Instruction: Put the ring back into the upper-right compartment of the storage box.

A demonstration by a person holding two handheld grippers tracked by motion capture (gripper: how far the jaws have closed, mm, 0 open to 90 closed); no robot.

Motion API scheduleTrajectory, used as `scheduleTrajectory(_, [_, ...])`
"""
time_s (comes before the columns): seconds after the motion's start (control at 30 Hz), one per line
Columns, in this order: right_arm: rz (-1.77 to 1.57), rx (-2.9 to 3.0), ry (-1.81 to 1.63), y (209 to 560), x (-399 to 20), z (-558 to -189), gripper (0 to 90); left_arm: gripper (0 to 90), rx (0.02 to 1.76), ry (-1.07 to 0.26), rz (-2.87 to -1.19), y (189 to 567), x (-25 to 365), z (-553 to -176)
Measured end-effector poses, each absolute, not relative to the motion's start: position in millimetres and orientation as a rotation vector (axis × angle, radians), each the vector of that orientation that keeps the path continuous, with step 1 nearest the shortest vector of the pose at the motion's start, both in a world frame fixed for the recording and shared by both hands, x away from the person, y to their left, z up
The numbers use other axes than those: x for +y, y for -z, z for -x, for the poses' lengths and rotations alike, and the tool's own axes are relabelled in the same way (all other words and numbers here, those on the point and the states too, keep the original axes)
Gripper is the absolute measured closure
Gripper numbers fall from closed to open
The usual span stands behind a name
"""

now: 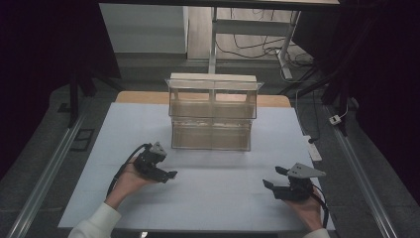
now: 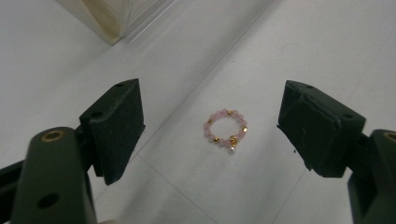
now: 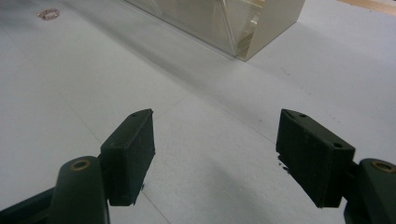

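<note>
A small bracelet [image 2: 225, 128] of pink beads with gold spacers and a pearl charm lies flat on the white mat [image 1: 208, 198]. My left gripper [image 2: 211, 100] hovers over it, open, with the bracelet between the wide-spread jaws and touching neither. In the high view the left gripper [image 1: 166, 171] sits left of centre, tilted down toward the mat. My right gripper [image 1: 274, 177] rests open at the front right with nothing between its jaws [image 3: 215, 126]. From the right gripper view the bracelet [image 3: 48, 14] is a faint pink ring far off at the upper left.
A clear two-tier plastic box [image 1: 213, 114] stands at the middle back of the mat, with a pale panel behind it. Its corner [image 2: 107, 18] is near the left gripper, and its end [image 3: 224, 23] lies ahead of the right one. A wooden tabletop edge [image 1: 138, 96] runs behind the mat.
</note>
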State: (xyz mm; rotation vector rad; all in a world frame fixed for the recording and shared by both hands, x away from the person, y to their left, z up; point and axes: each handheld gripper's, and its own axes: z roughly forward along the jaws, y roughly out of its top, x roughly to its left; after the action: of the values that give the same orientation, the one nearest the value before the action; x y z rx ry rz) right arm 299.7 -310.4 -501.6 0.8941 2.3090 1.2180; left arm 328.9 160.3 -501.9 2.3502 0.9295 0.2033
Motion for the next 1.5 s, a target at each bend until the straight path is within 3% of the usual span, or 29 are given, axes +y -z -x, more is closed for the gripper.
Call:
scheduleTrajectory(0.37, [-0.891,2.314,-1.208,503,-308,-300,27.7,30.5,0.947,-0.174,-2.384,512,158,-338])
scheduleTrajectory(1.07, [-0.894,2.319,-1.192,504,-308,-300,27.8,56.9,0.913,-0.150,-2.462,522,148,-340])
scheduleTrajectory(1.5, [-0.896,2.315,-1.182,505,-310,-300,27.8,82.7,0.844,-0.156,-2.490,522,145,-334])
